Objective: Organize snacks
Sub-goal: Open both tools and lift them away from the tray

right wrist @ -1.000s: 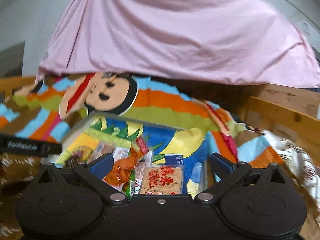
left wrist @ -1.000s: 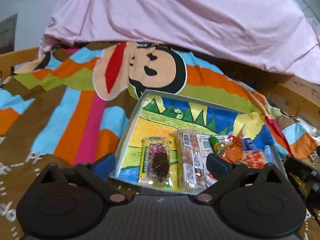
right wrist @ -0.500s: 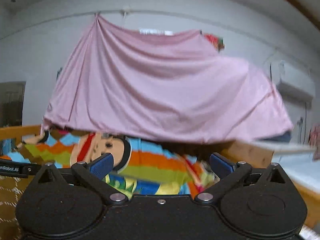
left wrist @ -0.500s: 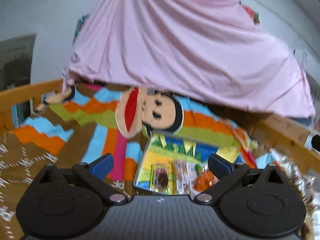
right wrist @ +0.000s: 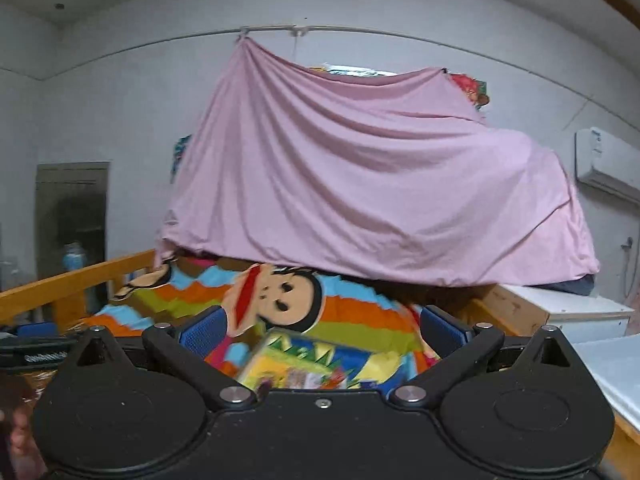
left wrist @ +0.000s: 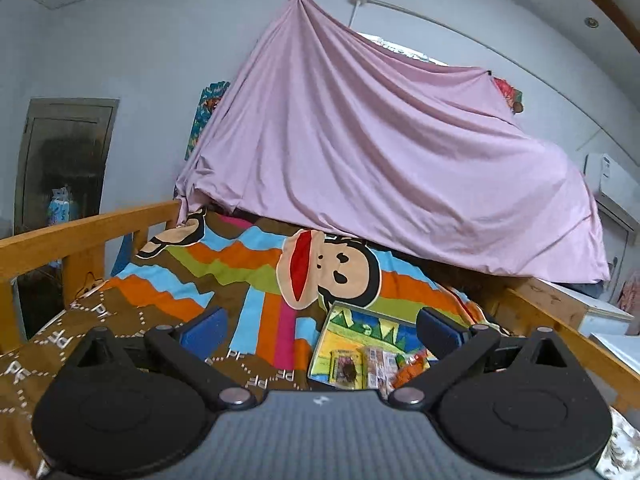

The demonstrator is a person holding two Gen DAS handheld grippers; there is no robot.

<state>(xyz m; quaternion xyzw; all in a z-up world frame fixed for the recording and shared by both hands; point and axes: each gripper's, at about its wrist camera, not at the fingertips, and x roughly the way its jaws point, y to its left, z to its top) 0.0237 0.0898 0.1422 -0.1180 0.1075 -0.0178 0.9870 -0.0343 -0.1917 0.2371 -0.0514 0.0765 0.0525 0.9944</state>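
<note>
Snack packets (left wrist: 362,368) side by side in colourful tray (left wrist: 360,318).

Both the left tongs (left wrist: 318,330) and the right tongs (right wrist: 320,330) are held level and pointing forward, each with its two blue-padded fingers (left wrist: 204,326) spread wide apart, gripping nothing.

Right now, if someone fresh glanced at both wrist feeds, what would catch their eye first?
The big pink sheet draped from a wall rail fills the upper middle of both views. Below it lies the striped blanket with a cartoon monkey face. Nearer, right of centre, a colourful tray holds snack packets, with the open left gripper and open right gripper hovering empty in front.
</note>
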